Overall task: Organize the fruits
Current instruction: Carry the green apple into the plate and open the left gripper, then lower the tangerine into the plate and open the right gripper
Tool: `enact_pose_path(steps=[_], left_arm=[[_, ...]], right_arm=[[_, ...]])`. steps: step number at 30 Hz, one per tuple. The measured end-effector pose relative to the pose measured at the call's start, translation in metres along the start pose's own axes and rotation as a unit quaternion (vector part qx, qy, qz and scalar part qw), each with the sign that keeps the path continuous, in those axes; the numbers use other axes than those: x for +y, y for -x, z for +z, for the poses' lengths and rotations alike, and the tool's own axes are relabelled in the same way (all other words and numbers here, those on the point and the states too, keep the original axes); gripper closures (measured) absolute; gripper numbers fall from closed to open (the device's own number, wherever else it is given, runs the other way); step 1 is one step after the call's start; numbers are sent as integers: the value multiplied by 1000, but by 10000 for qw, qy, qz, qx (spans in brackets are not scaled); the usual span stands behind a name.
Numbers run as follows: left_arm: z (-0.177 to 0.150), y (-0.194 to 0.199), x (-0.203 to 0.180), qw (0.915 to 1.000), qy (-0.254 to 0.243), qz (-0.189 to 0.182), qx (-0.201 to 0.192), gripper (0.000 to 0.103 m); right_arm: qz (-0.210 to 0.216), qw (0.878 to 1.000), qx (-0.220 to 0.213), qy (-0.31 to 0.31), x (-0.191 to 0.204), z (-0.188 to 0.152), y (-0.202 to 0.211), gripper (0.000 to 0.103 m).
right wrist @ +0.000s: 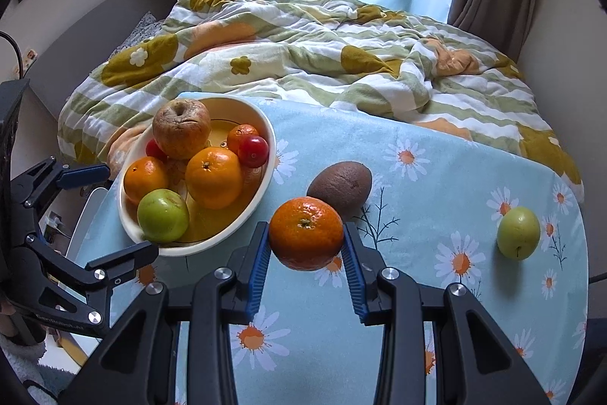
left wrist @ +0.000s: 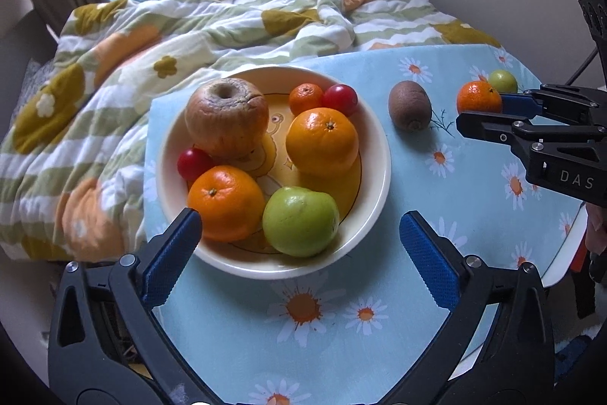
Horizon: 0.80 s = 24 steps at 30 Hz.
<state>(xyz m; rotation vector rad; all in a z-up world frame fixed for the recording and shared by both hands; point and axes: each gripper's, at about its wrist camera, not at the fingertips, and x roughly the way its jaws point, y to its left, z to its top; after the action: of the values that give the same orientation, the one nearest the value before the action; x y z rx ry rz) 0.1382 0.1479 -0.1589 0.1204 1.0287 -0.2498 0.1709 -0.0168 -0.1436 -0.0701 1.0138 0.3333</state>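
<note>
A cream bowl on the daisy tablecloth holds a wrinkled apple, oranges, a green apple and small red fruits. My right gripper is shut on a mandarin and holds it just above the cloth, right of the bowl; it also shows in the left wrist view. A kiwi lies just behind the mandarin. A small green apple lies at the right. My left gripper is open and empty at the bowl's near rim.
The small table is covered with a light blue daisy cloth. A bed with a rumpled flowered quilt lies right behind it, under a curtained window. The table's edge curves down at the right.
</note>
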Motion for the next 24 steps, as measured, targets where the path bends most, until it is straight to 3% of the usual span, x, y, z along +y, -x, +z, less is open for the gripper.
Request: enact_pose_path(steps=[12, 24], left_arm=[[-32, 15, 27, 9975, 682, 133, 160, 0], [-50, 14, 38, 9937, 1065, 243, 244, 0]], right_arm=[[728, 9962, 211, 418, 36, 10, -27, 69], [916, 9924, 303, 759, 65, 5, -52, 66]])
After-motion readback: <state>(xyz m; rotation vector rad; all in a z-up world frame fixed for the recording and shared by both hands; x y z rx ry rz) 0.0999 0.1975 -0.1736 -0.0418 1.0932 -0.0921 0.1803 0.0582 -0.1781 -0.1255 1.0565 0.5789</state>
